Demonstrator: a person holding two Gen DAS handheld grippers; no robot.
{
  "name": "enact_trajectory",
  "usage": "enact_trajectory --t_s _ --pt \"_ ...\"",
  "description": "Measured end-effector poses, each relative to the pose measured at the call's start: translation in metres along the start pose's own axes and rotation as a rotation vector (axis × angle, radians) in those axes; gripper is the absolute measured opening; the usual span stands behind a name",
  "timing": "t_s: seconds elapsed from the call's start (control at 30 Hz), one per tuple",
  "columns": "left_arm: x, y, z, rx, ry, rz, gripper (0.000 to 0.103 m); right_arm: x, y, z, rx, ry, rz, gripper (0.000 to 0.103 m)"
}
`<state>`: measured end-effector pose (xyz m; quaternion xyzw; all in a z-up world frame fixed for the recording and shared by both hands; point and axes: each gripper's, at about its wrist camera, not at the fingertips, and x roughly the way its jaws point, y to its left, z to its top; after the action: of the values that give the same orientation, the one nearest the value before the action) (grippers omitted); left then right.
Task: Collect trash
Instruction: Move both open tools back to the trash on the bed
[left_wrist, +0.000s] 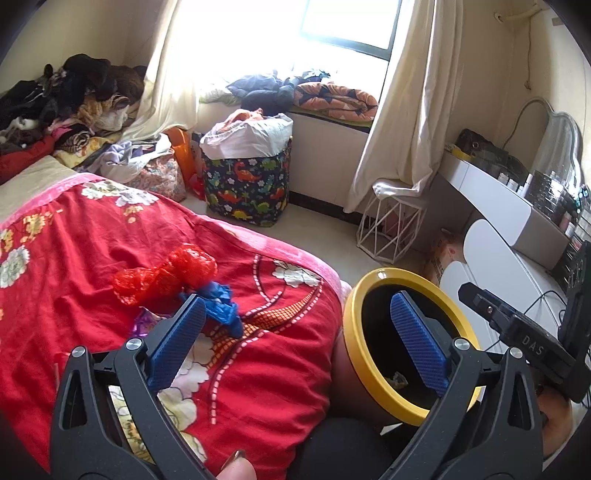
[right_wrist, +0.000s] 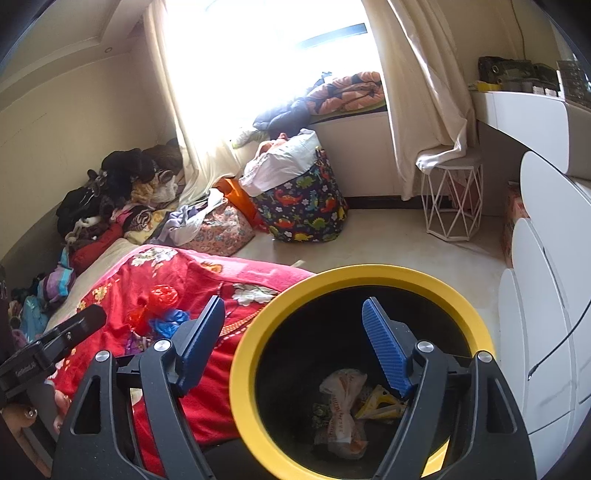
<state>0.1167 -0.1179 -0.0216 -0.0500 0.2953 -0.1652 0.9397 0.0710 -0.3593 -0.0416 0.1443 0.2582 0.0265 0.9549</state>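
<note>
On the far left, a heap of dark clothes (left_wrist: 79, 86) is piled against the wall at the head of the bed, and the red flowered bedspread (left_wrist: 92, 254) runs from there toward me. On that bedspread lie the pieces I am after — a crumpled red plastic bag (left_wrist: 166, 275) and, touching its near edge, a crumpled blue plastic bag (left_wrist: 221, 302), with a scrap of purple wrapper (left_wrist: 146, 319) just beside them. My left tool (left_wrist: 299, 341) hangs above the bed's corner with its blue pads wide apart and nothing between them; its left pad (left_wrist: 177, 343) sits in front of the blue bag in the picture, but I cannot tell that it touches it. Beyond the bed, on the floor below the window, stands a dinosaur-print basket (left_wrist: 247, 192) stuffed with white cloth, and a white wire stool (left_wrist: 391, 229) stands under the curtain (left_wrist: 410, 103). Right of the bed's corner, close against it, is the black bin with the yellow rim (right_wrist: 255, 325). My right tool (right_wrist: 291, 341) is held over that bin, its jaws standing well apart and empty — one pad over the bedspread's edge, the other over the bin's mouth. Down in the bin lie a crumpled clear bag with orange print (right_wrist: 343, 406) and a yellow wrapper (right_wrist: 382, 404) beside it. On the far right are the white rounded drawers (right_wrist: 543, 332), with a dark cable trailing across them.
</note>
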Motion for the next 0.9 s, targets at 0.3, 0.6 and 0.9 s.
enact_trajectory --t_s 0.3,0.6,0.9 --pt "-0.015 0.024 0.007 -0.026 -0.044 0.052 0.092 0.007 0.036 0.000 -0.068 0.016 0.053 0.074" --pt "-0.031 0.050 0.012 -0.054 -0.082 0.099 0.092 0.015 0.066 -0.002 -0.125 0.035 0.092 0.075" --pt "-0.045 0.080 0.011 -0.090 -0.103 0.150 0.092 0.026 0.095 -0.003 -0.189 0.057 0.134 0.075"
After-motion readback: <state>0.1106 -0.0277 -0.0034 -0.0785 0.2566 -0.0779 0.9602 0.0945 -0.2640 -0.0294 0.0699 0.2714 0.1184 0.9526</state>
